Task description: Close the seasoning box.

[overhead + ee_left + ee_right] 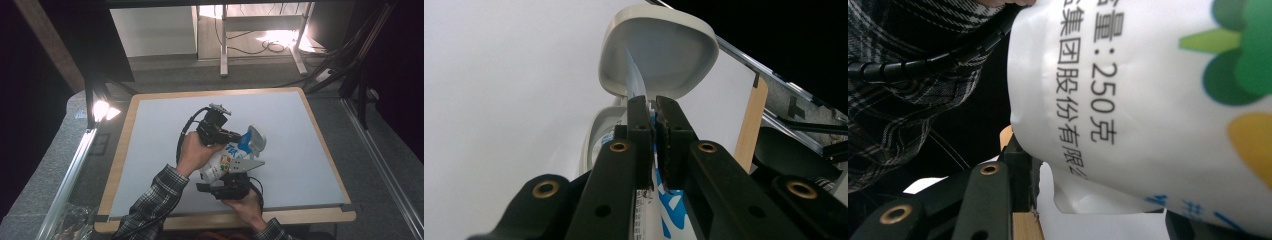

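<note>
we are gripping the white pouch [227, 162] over the table [300, 150]: right gripper [231, 184] half-open around its bottom, left gripper [653, 107] pinching the inner seal shut-tight. flip lid [659, 47] already open; seal still needs peeling off.

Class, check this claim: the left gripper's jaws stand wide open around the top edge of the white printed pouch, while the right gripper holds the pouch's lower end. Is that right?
Not quite. The left gripper is shut, its jaws pinching the thin top edge of the white printed pouch, as the left gripper view shows. The right gripper does hold the pouch's lower end.
</note>
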